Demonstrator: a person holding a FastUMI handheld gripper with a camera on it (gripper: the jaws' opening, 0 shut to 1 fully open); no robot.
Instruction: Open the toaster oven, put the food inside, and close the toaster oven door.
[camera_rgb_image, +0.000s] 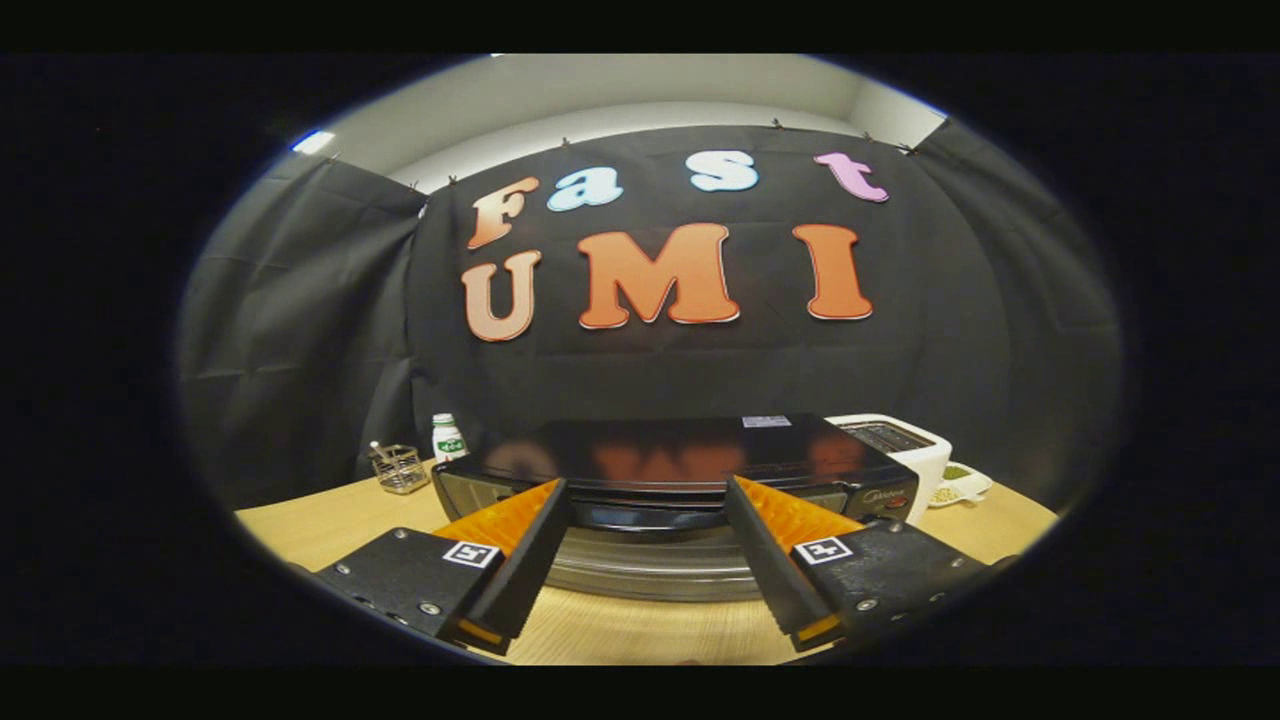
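Gripper: the two-finger gripper (645, 500) is hovering with jaws spread wide, grasping nothing.
Oven: the glossy black, box-shaped toaster oven (660, 455) is sitting on the pale wooden table (320, 525), just ahead of the fingertips (545, 500); its silvery metal front is showing between the fingers.
Background: a white toaster (900, 445) is standing right of the oven, a small white bottle (447, 437) and wire basket (398, 468) left of it.

Toaster oven (660, 460) just beyond spread tool (645, 500).

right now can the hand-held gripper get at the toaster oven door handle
Probably yes: the hand-held gripper is open, the toaster oven sits just ahead, its door handle lies between the fingers, and nothing stands between them.
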